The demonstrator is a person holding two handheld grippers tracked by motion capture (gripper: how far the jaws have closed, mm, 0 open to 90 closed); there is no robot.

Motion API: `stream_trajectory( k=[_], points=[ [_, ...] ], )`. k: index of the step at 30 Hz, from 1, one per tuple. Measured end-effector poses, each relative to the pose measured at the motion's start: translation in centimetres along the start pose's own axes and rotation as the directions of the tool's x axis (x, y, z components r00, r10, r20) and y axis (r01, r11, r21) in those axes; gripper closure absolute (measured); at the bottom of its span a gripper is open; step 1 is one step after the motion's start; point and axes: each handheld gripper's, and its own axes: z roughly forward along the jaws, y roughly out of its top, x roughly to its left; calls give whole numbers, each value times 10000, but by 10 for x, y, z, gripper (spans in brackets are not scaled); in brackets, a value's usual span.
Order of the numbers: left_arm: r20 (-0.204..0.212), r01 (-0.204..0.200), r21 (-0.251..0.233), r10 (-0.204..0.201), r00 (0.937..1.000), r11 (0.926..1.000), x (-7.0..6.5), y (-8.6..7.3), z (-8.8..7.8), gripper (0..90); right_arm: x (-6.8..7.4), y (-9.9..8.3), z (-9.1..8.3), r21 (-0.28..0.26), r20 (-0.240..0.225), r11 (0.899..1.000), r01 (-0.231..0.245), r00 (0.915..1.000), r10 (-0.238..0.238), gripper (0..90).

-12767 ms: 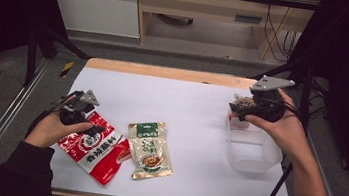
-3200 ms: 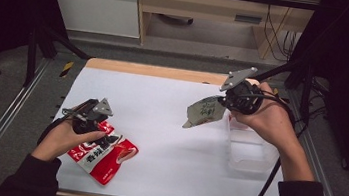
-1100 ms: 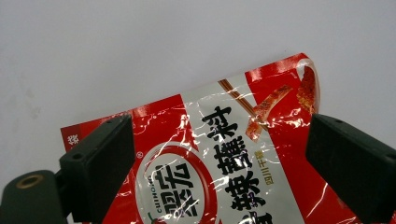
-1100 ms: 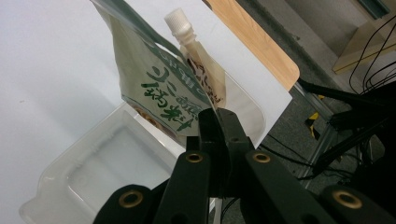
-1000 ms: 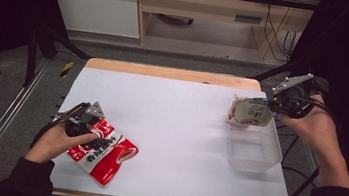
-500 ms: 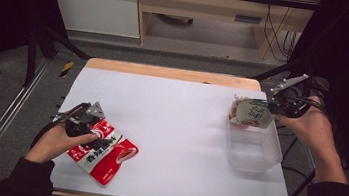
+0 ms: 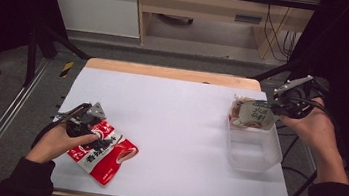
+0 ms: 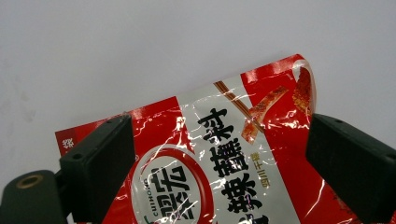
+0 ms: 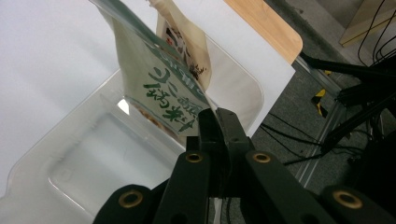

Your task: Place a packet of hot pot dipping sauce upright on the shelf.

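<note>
I have the green-and-cream pouch (image 7: pixel 253 115) hanging over the far end of the clear plastic tub (image 7: pixel 251 155), which sits near the right edge of the white table (image 7: pixel 179 124). In the right gripper view the pouch (image 9: pixel 161 84) droops from its pinched edge with its lower part just inside the tub's (image 9: pixel 93 154) far rim, and a second packet with brown print (image 9: pixel 184 42) stands behind it against the far wall; I cannot tell whether the two touch. The near part of the tub is bare plastic. Nothing lies between the tub and the rest of the table; beyond the table's right edge I see cables and a metal frame on the grey floor. My right gripper (image 7: pixel 282 105) comes in level from the right, and its jaws are pressed together on the pouch's edge (image 9: pixel 217 121), so the pouch is firmly clamped. Well apart, at the near left corner, a red pouch (image 7: pixel 103 152) lies flat on the table. My left gripper (image 7: pixel 84 119) rests over its upper end; in the left gripper view the jaws stand wide apart, one either side of the red pouch (image 8: pixel 224 172), with the pads not pressing on it.
</note>
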Motion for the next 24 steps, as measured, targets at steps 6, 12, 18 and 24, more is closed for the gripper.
stream_trajectory(
  k=[6,12,18,24],
  points=[
    [30,5,-33,-5,10000,10000,-1,1,0,85,3,0,11,159,-184,9998,83,9998,-80,900],
    [16,0,3,0,10000,10000,0,0,1,85,7,1,27,487,-359,9988,46,9994,-29,900],
    [57,-14,43,14,10000,10000,0,0,1,85,8,1,37,612,-353,9981,12,9994,9,900],
    [68,-13,58,13,10000,10000,-1,0,3,85,5,-2,40,428,-209,9989,-183,9996,192,900]
  ],
)
